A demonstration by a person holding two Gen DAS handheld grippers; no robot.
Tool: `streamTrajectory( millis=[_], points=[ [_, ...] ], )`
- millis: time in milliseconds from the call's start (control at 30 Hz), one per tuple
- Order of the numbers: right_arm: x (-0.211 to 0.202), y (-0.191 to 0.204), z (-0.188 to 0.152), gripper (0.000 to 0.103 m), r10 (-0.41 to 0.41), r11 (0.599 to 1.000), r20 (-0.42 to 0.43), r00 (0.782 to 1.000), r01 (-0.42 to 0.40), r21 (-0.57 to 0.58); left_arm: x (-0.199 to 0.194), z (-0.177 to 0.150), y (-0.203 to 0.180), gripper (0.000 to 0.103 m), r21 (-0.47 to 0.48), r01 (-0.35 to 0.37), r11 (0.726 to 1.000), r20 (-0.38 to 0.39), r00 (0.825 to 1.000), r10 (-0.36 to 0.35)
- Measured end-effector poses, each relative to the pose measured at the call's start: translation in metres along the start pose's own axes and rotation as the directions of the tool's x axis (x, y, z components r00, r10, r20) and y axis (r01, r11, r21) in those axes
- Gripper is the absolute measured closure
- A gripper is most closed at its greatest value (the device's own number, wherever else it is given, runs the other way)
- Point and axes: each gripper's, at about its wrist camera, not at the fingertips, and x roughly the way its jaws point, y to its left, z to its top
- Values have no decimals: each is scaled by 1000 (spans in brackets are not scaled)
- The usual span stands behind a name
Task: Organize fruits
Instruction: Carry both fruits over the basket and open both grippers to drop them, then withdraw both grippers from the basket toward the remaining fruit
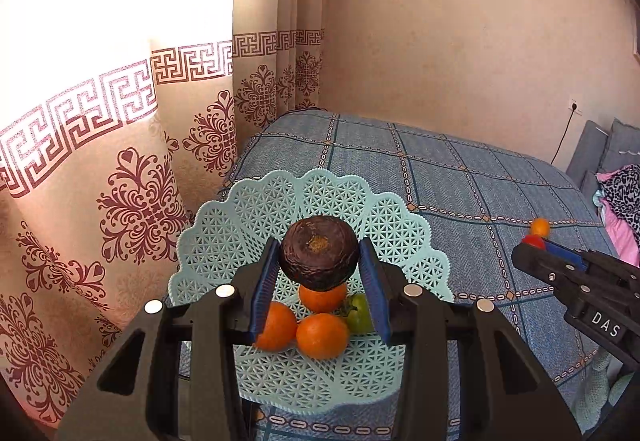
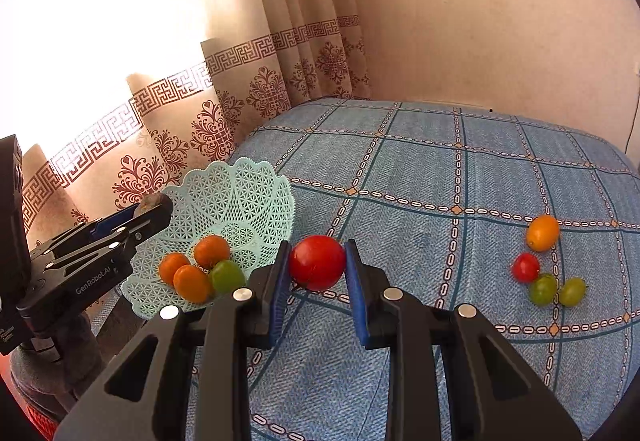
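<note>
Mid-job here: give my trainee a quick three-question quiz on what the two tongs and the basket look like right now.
1. True or false: the left tongs hold a dark brown round fruit above the pale green plastic lattice basket.
2. How many fruits lie inside the basket?
3. The right tongs grip: A) a round red tomato, B) an orange, C) nothing.

Key: 1 true; 2 four, namely three oranges and one green fruit; 3 A.

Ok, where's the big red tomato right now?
The red tomato sits between the right gripper fingers in the right wrist view, above the blue checked cloth, just right of the mint basket.
</note>
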Motion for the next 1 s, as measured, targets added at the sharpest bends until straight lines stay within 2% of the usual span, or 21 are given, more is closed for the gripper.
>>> streamTrajectory(
  millis=[133, 167, 233, 400, 467, 600, 667, 733, 767, 833, 867, 1000],
  points=[
    [11, 14, 3, 76, 17, 1000, -9, 1000, -17, -13, -1, 1, 9, 58, -12, -10, 1000, 3, 1000, 10],
    [13, 17, 4, 76, 21, 1000, -12, 1000, -21, -16, -2, 1, 11, 46, -16, -10, 1000, 1, 1000, 10],
    [17, 22, 5, 76, 26, 999, -16, 1000, -26, -21, -3, 2, 15, 36, -26, -19, 999, 10, 1000, 19],
    [27, 31, 9, 76, 33, 999, -25, 999, -33, -30, -9, 3, 28, 35, -54, -24, 998, 22, 999, 25],
    [32, 34, 10, 76, 32, 999, -30, 999, -33, -34, -10, 3, 32, 27, -67, -26, 997, 22, 999, 27],
    [43, 40, 12, 76, 30, 999, -45, 999, -32, -35, -13, 0, 40, 22, -89, -28, 996, 27, 999, 30],
    [49, 41, 13, 76, 32, 999, -54, 998, -34, -32, -15, 0, 43, 13, -97, -30, 995, 30, 999, 34],
    [55, 42, 14, 76, 32, 999, -61, 998, -34, -25, -17, -1, 46, 8, -102, -37, 994, 34, 999, 40],
    [57, 43, 14, 74, 34, 999, -65, 997, -35, -22, -18, -1, 48, 5, -106, -37, 994, 34, 999, 41],
    [59, 43, 14, 62, 31, 999, -64, 997, -32, -16, -20, -2, 51, 5, -114, -38, 993, 37, 998, 43],
    [59, 42, 13, 50, 26, 1000, -56, 998, -27, -12, -20, -2, 53, 4, -116, -41, 992, 39, 998, 45],
    [55, 39, 12, 48, 19, 1000, -41, 999, -19, -3, -18, -3, 58, 4, -131, -42, 990, 29, 998, 46]
  ],
)
